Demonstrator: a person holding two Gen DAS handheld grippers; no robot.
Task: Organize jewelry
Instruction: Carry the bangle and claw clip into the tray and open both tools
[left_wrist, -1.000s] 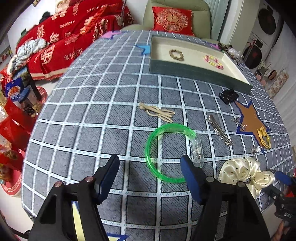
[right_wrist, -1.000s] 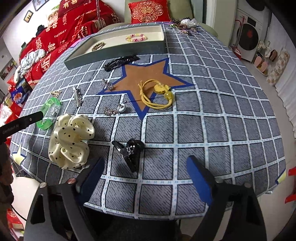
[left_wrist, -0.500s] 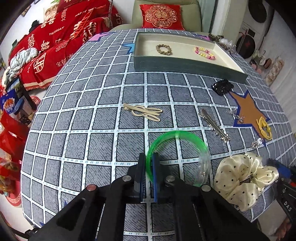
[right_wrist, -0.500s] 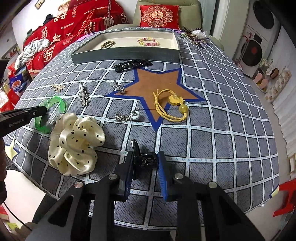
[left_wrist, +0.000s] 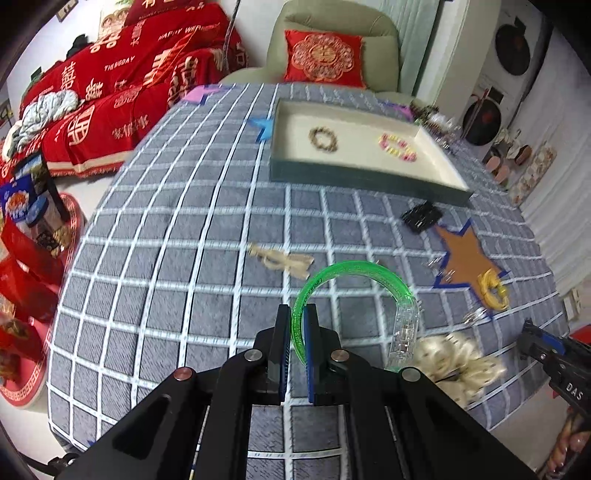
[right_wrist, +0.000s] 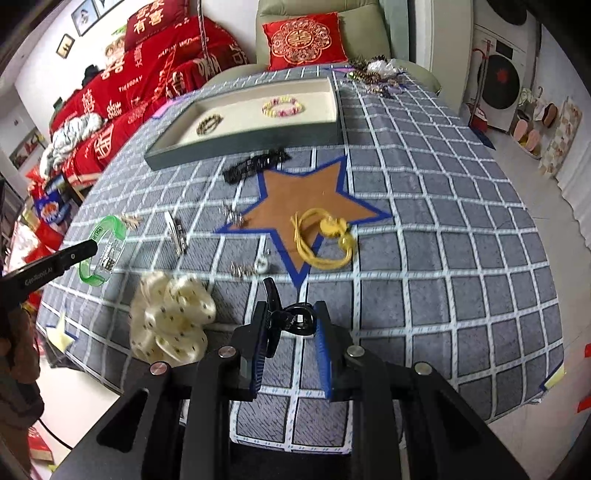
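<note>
My left gripper (left_wrist: 297, 314) is shut on the rim of a green translucent bangle (left_wrist: 354, 267) and holds it above the checked tablecloth. The bangle also shows in the right wrist view (right_wrist: 105, 243), with the left gripper's finger across it. My right gripper (right_wrist: 291, 314) is shut on a black claw hair clip (right_wrist: 291, 319), lifted off the cloth. The grey jewelry tray (left_wrist: 354, 177) with a cream floor stands at the far side and holds a brown bead bracelet (left_wrist: 323, 138) and a pink-yellow bead bracelet (left_wrist: 397, 146).
On the cloth lie a cream dotted scrunchie (right_wrist: 171, 317), a yellow cord tie (right_wrist: 325, 236) on the brown star patch (right_wrist: 303, 199), a black bead bracelet (right_wrist: 255, 166), a silver hair clip (right_wrist: 175, 230), small silver pieces (right_wrist: 243, 269) and a beige hairpin (left_wrist: 282, 260). Table edges are near.
Both grippers closed from open, the left on the green bangle and the right on the black claw clip. Both have since lifted their items and moved toward the tray.
</note>
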